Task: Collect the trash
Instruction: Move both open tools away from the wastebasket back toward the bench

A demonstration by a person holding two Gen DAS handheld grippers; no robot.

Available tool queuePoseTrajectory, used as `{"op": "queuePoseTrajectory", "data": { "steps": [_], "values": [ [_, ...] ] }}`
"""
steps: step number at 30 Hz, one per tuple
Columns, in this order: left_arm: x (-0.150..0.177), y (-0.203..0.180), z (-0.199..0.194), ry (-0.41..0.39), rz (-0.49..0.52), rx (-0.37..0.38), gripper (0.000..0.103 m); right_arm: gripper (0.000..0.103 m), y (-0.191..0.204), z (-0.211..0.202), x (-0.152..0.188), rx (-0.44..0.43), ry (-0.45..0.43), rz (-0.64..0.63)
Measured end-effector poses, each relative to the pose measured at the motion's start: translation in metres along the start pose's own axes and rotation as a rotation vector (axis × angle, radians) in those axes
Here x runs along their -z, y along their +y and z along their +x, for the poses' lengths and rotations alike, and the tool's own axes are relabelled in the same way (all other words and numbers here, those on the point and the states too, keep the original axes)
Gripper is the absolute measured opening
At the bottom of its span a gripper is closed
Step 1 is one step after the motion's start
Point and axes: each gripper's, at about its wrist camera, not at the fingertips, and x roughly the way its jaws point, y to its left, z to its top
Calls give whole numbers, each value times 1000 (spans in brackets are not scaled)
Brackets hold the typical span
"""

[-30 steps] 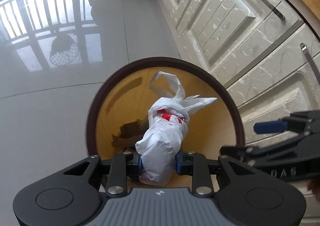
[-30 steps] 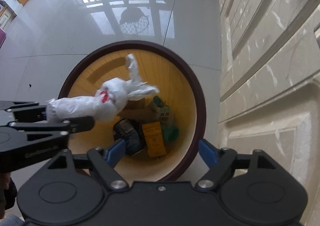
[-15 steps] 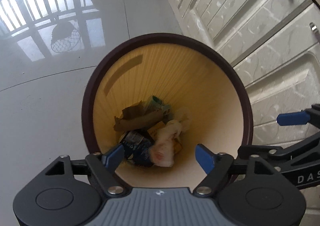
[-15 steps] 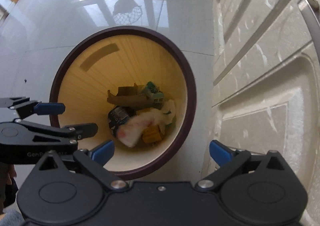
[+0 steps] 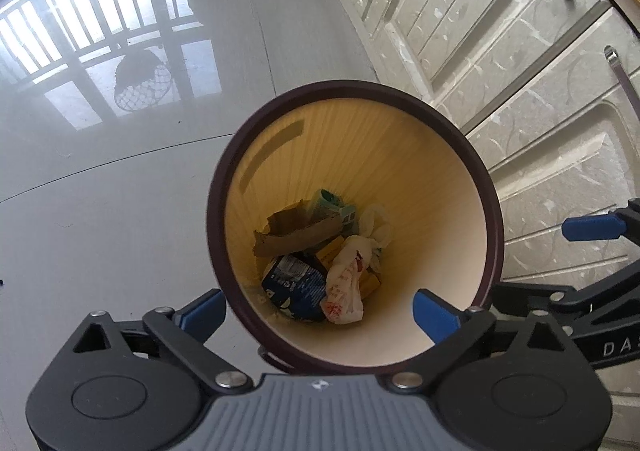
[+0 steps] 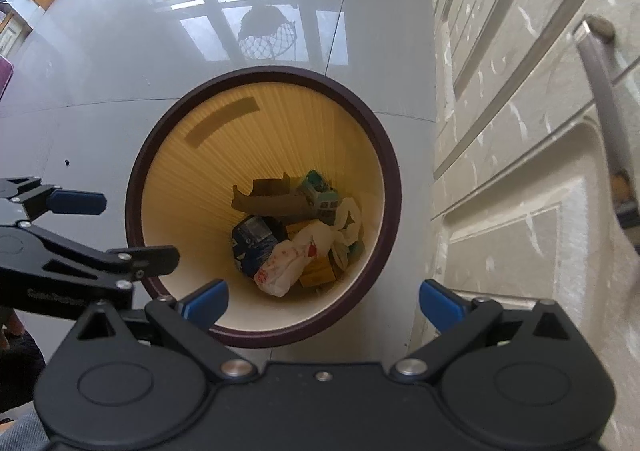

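Note:
A round bin with a dark brown rim (image 5: 352,85) (image 6: 264,71) and a yellow inside stands on the floor below both grippers. At its bottom lies a tied white plastic bag with red print (image 5: 346,283) (image 6: 292,259), on top of a blue packet (image 5: 296,287), brown cardboard (image 5: 300,231) and other scraps. My left gripper (image 5: 320,313) (image 6: 120,231) hangs over the bin's near rim; its jaws are opening and nothing is between them. My right gripper (image 6: 323,304) (image 5: 560,259) stands wide open and empty beside it, over the rim on the cabinet side.
White cabinet doors with metal handles (image 5: 500,31) (image 6: 520,131) run along the right, close to the bin. Glossy grey floor tiles (image 5: 120,211) spread to the left and beyond, mirroring a window railing.
The left gripper opened and let go of the white bag, which fell to the bottom of the bin. The right gripper's jaws spread a little wider.

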Motion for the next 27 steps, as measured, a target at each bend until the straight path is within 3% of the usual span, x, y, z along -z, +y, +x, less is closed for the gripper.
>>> {"op": "queuePoseTrajectory", "data": {
  "steps": [27],
  "values": [
    [22, 17, -99, -75, -70, -78, 103, 103, 18, -76, 21, 48, -101, 34]
  ]
}}
